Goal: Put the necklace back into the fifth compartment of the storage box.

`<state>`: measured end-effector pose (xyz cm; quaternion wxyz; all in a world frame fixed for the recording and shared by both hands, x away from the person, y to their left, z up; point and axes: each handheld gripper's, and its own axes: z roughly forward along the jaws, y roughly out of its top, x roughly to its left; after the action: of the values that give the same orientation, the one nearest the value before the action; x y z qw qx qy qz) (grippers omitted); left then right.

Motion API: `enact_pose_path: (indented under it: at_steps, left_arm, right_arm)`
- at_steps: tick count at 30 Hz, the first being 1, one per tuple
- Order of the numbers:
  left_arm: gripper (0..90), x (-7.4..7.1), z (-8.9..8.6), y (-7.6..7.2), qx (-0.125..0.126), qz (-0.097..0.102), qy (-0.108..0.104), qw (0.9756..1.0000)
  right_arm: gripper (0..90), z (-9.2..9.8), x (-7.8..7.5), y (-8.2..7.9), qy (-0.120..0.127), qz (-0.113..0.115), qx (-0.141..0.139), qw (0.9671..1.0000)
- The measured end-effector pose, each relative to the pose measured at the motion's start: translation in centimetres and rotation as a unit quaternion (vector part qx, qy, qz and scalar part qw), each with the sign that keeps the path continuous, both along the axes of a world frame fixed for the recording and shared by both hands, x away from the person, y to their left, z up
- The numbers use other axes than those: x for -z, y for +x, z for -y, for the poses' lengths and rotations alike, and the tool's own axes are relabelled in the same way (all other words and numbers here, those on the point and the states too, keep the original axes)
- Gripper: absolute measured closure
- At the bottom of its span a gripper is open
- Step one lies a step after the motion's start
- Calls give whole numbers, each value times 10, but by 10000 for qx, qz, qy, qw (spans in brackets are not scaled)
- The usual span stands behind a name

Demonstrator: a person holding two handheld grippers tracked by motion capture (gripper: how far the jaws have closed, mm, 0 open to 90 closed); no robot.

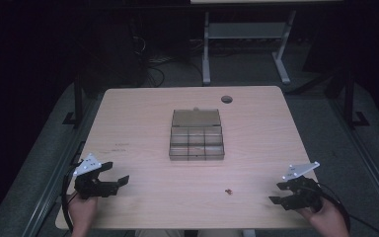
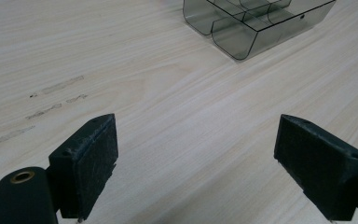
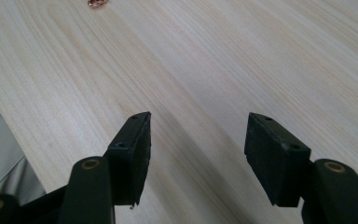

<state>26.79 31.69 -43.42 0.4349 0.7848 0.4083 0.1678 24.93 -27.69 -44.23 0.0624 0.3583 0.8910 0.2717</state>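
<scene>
Nearest the high view's camera, at the bottom edge, two hands come in and each holds a set of tongs over the near part of the surface (image 1: 187, 103), a pale wood-grain top that is the largest thing in sight. Faint grey smudges mark it on the left side, and a dark round hole (image 1: 226, 99) sits near its far edge.

Next in size is the clear, smoke-tinted compartment box (image 1: 196, 141), standing at the middle of the surface, well apart from both hands. Its lid (image 1: 196, 117) is thrown back toward the far side, and the tray shows two rows of three compartments. What they hold cannot be made out. In the left gripper view the box's rounded near corner (image 2: 242, 35) lies ahead and to the right of the jaws.

The left tongs (image 1: 112, 174) hover near the front left corner, with a grey three-cornered plate on top. Their jaws are spread wide with nothing between them; the left gripper view shows bare wood in the gap (image 2: 196, 161).

The right tongs (image 1: 279, 193) sit near the front right corner, likewise spread, and the right gripper view shows bare grain between the black pads (image 3: 198, 156).

Smallest is a tiny copper-coloured piece (image 1: 228, 190), lying loose on the surface between the two hands, nearer the right one and nearer the front edge than the box. In the right gripper view it sits at the top edge (image 3: 96, 3), well ahead of the jaws, untouched.
</scene>
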Motion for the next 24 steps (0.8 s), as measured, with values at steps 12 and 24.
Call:
enact_pose_path:
  at_steps: [12, 24]
  left_arm:
    - [130, 0, 2, -1, 58, 8, 32, 10000]
    - [130, 0, -1, -4, 14, 44, 27, 10000]
  right_arm:
    - [381, -17, -7, -1, -124, 29, -289, 9995]
    - [371, -36, -11, 5, -265, -48, -594, 9979]
